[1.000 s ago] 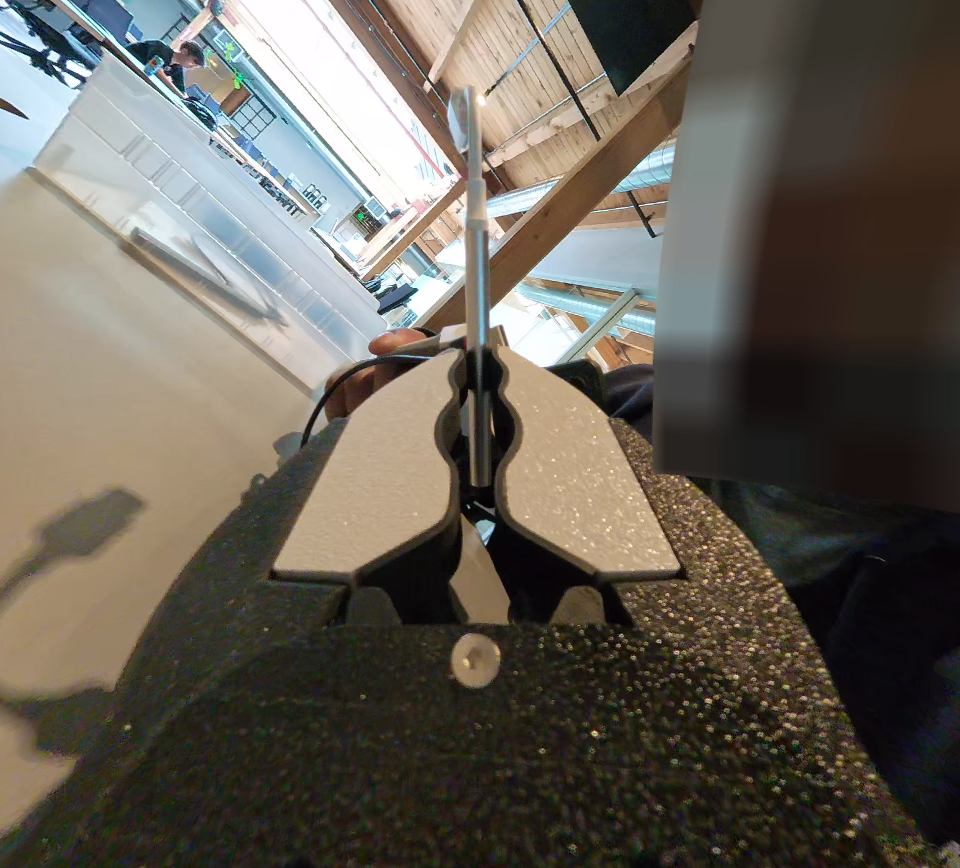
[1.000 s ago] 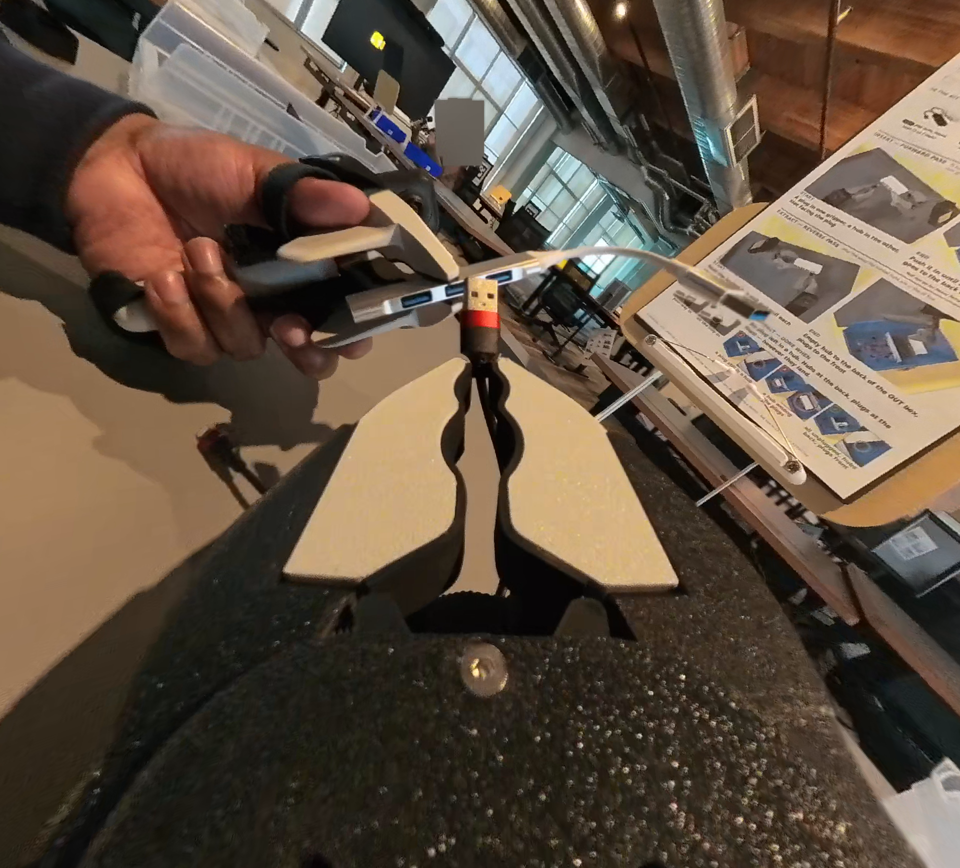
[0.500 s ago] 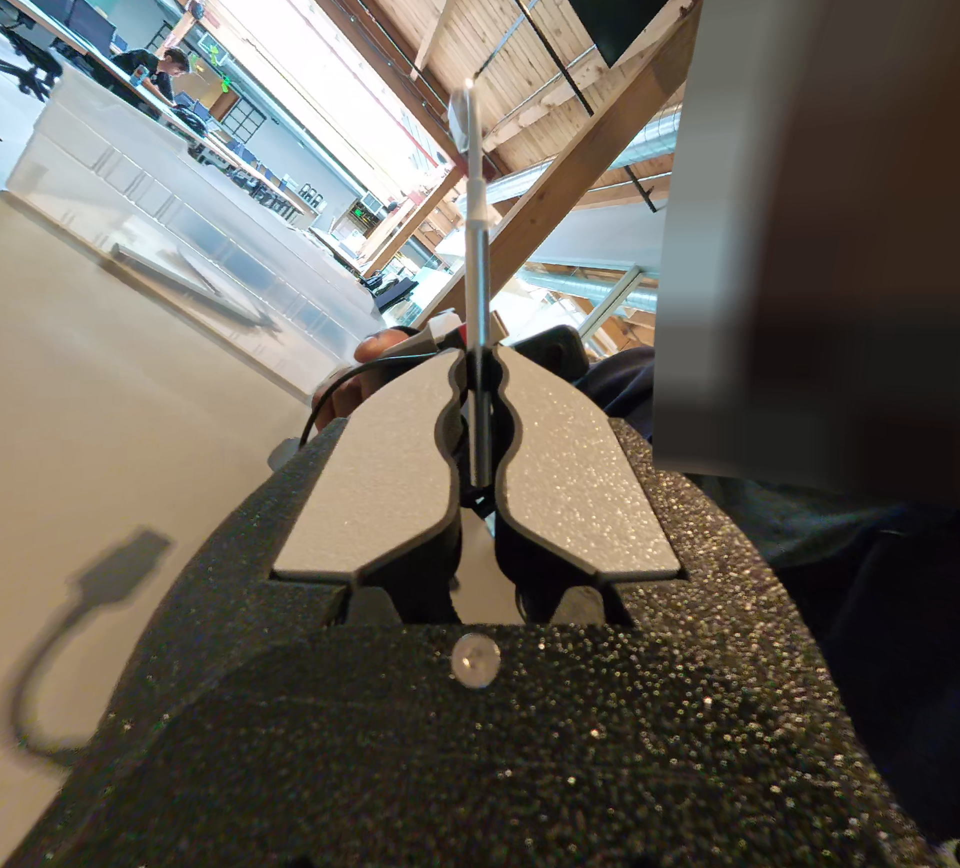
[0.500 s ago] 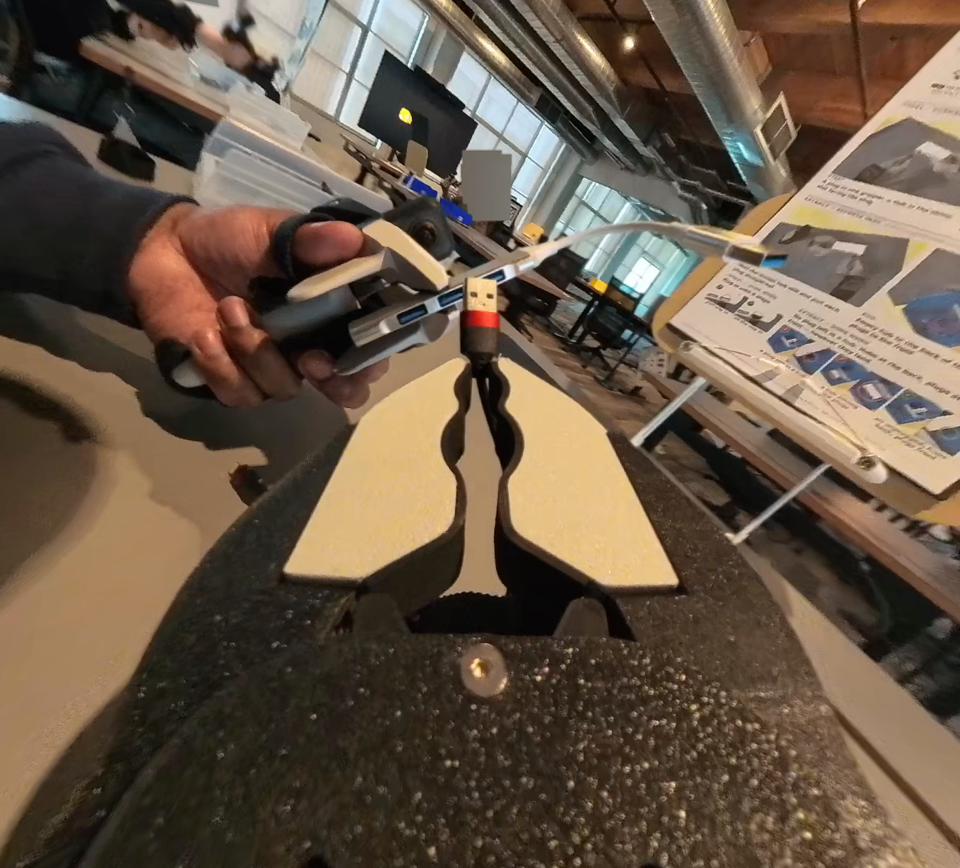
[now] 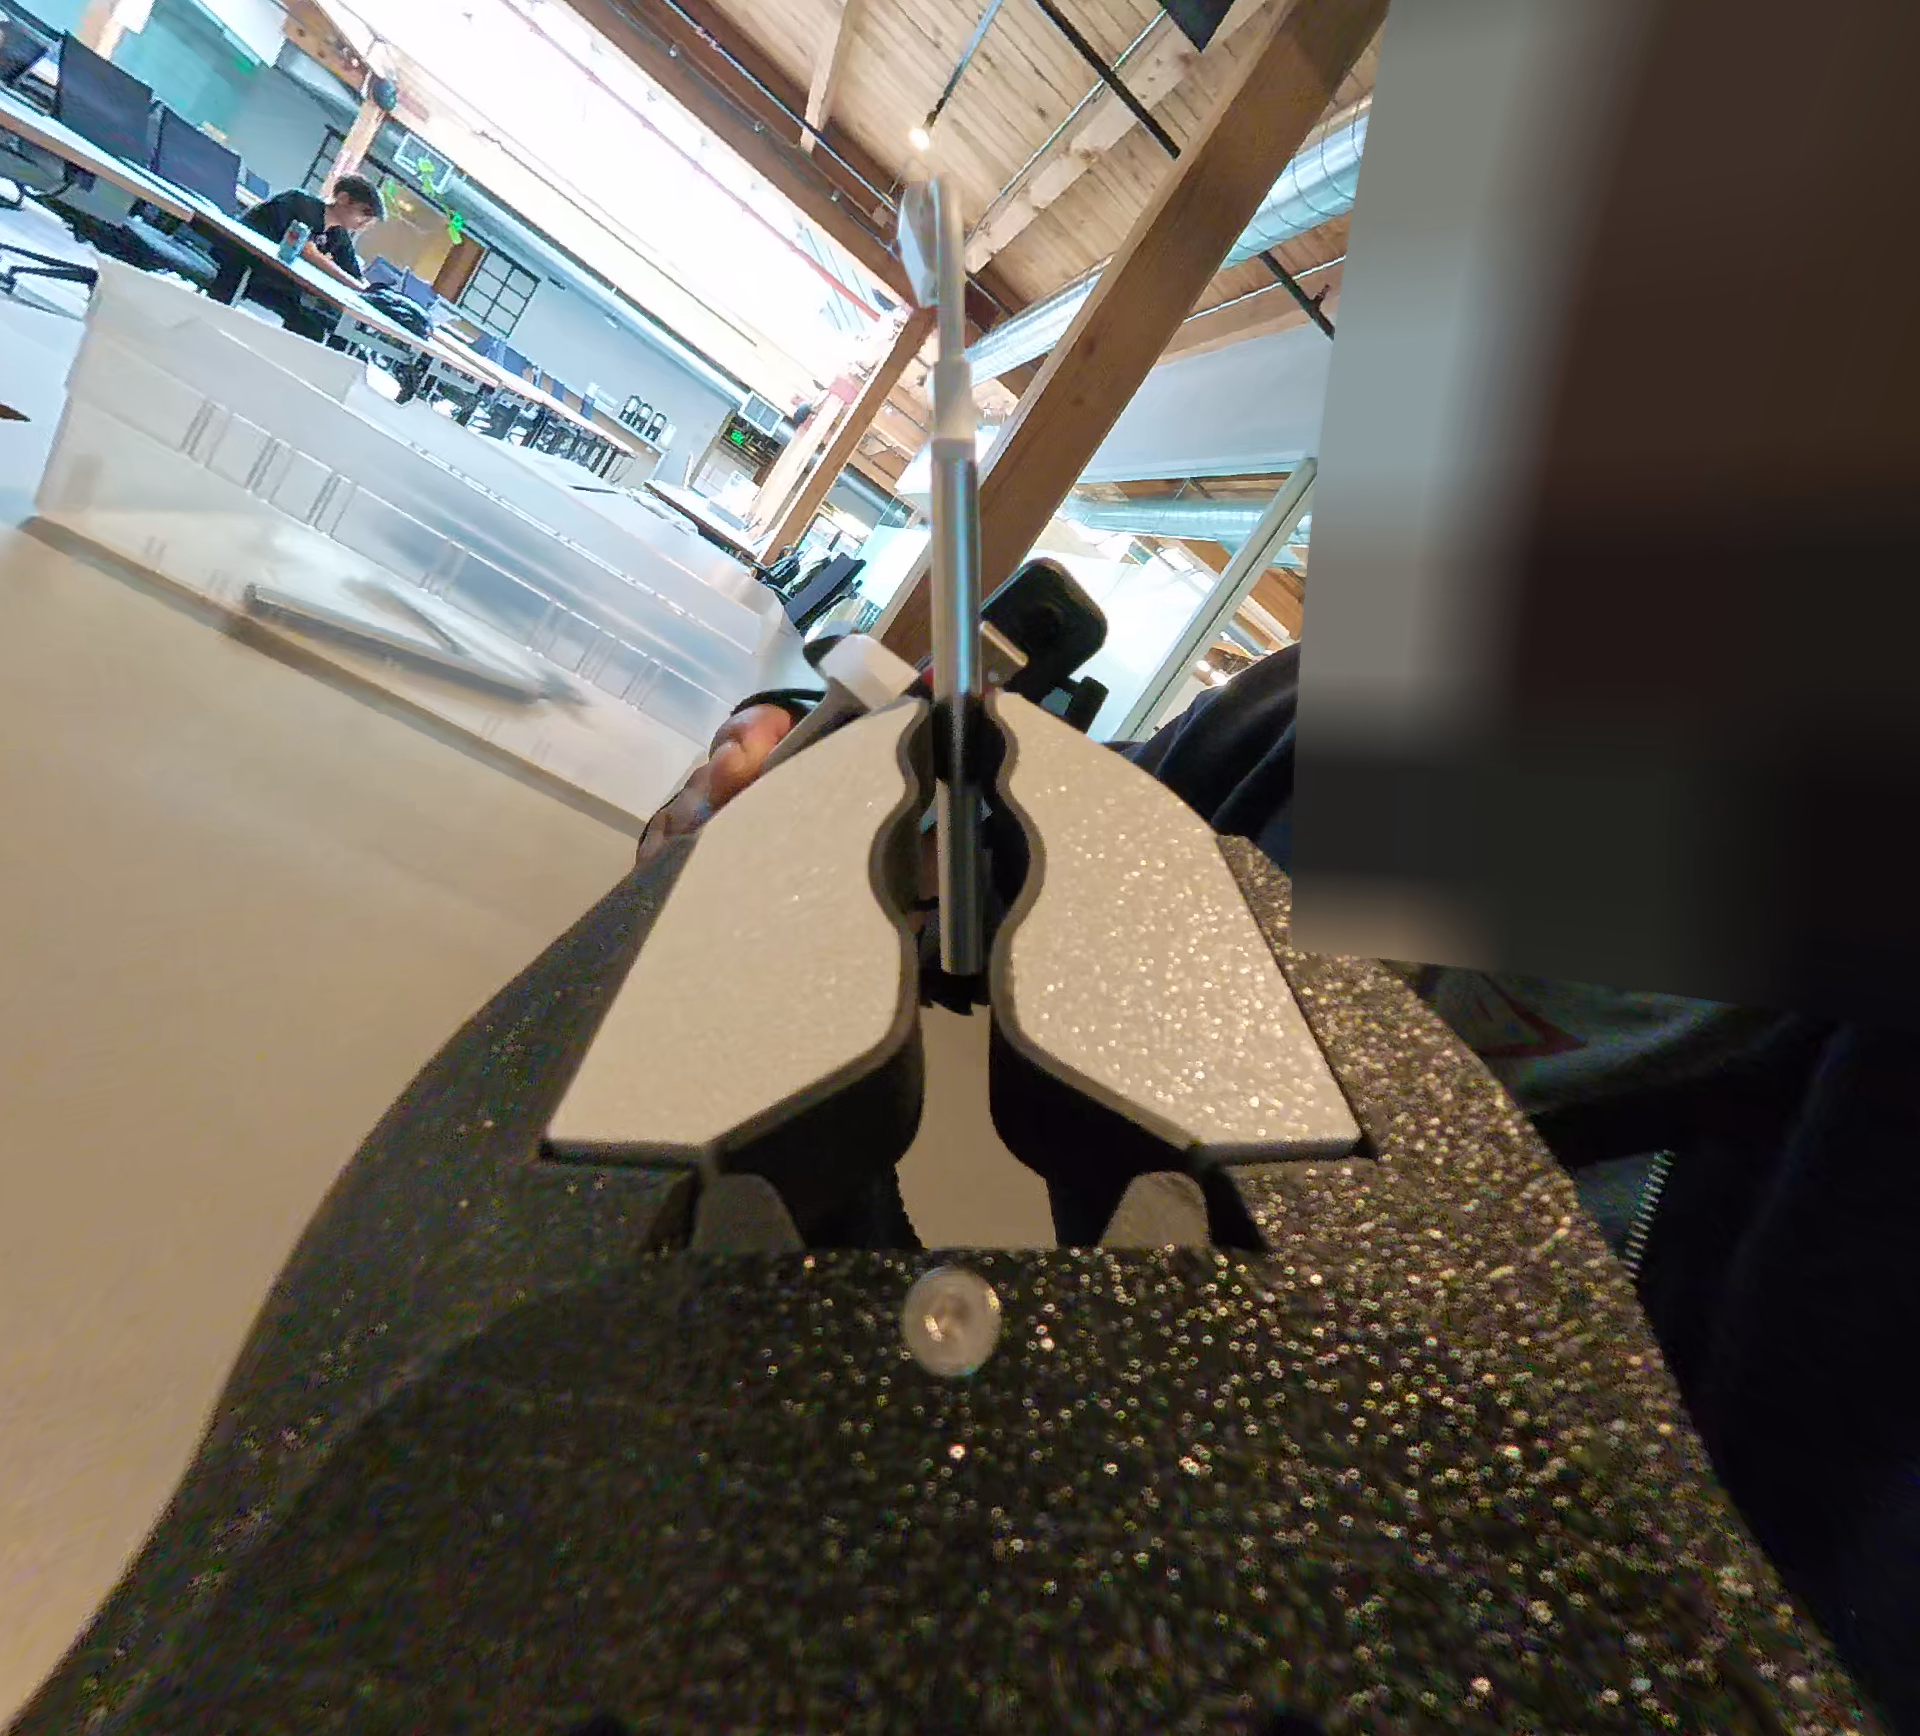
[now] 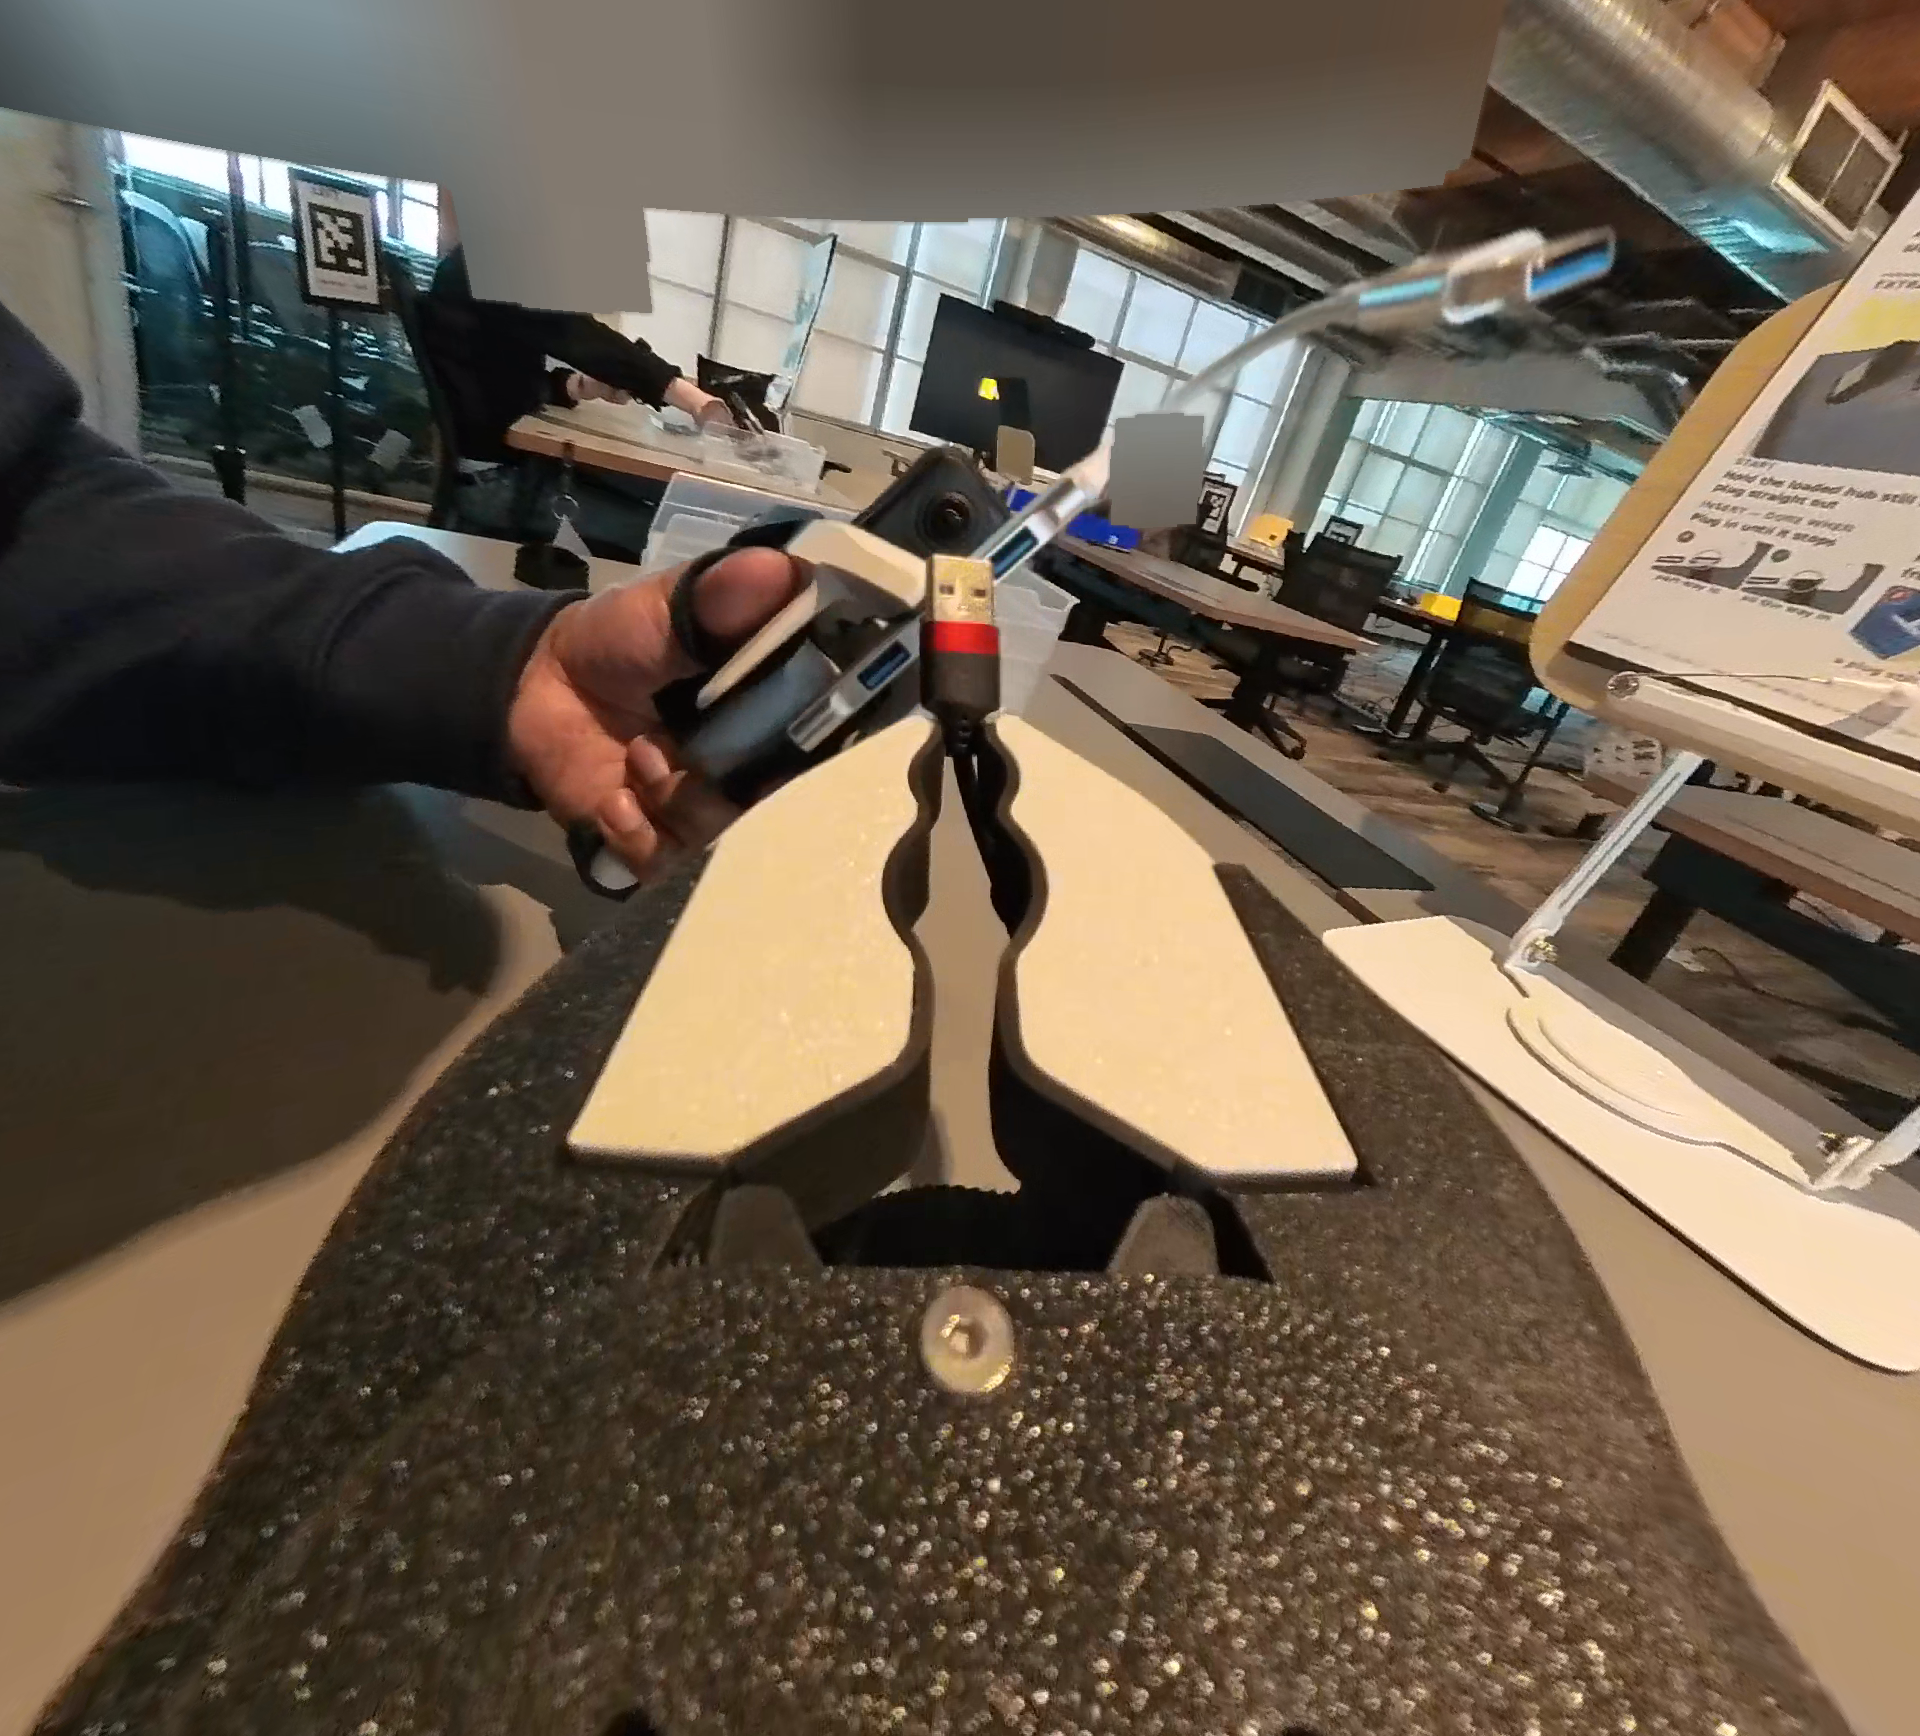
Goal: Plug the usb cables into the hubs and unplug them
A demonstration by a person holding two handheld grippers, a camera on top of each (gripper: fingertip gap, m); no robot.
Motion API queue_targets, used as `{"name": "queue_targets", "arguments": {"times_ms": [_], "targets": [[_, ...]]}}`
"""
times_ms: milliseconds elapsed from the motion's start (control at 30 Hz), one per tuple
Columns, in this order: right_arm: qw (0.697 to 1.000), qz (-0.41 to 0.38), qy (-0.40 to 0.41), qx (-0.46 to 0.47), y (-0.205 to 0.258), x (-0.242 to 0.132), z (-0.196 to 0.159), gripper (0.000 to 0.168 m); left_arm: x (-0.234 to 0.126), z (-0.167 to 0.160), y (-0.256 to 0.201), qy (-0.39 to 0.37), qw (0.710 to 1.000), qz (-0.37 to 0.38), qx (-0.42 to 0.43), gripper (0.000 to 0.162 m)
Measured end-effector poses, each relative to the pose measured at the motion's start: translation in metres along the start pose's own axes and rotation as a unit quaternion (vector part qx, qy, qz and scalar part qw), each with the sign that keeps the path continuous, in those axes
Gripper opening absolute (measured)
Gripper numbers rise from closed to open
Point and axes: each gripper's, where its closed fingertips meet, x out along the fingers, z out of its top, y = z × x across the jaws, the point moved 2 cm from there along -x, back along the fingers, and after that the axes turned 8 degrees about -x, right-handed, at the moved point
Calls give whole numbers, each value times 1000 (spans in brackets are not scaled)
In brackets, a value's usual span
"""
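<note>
The left tongs (image 5: 954, 751) are closed on a slim silver hub (image 5: 956, 647), held edge-on in mid-air above the grey worktop (image 5: 260, 855), its white cable (image 5: 951, 356) rising from the far end. In the right wrist view the hub (image 6: 1023, 533) shows blue ports, and its cable (image 6: 1247, 356) arcs right to a blurred blue-tipped plug (image 6: 1496, 284). The right tongs (image 6: 961, 751) are closed on a black braided cable (image 6: 987, 834); its red-banded USB plug (image 6: 961, 626) points up, just in front of the hub, not inserted. An instruction sheet (image 6: 1766, 491) with print and pictures stands on a white stand (image 6: 1558, 1042) at the worktop's right edge. A black-and-white marker sign (image 6: 335, 232) stands far left.
</note>
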Motion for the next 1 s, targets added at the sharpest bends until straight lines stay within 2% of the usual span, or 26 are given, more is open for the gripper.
{"name": "queue_targets", "arguments": {"times_ms": [167,367,467,733,833,1000], "targets": [[999,16,-4,44,1,1,-1,5,0,0,-3,1,1000,-5,15,7],[982,72,-15,176,7,5,0,5,-3,1,-6,3,999,-13,48,7],[957,123,-3,261,17,10,-3,5,-6,3,-11,6,997,-24,75,7],[849,232,-44,473,31,12,3,6,-11,2,-11,14,995,-31,95,7],[837,237,-52,491,28,11,3,6,-10,1,-9,17,995,-29,95,7],[833,246,-49,494,30,10,3,6,-9,0,-10,22,994,-31,98,7]]}}
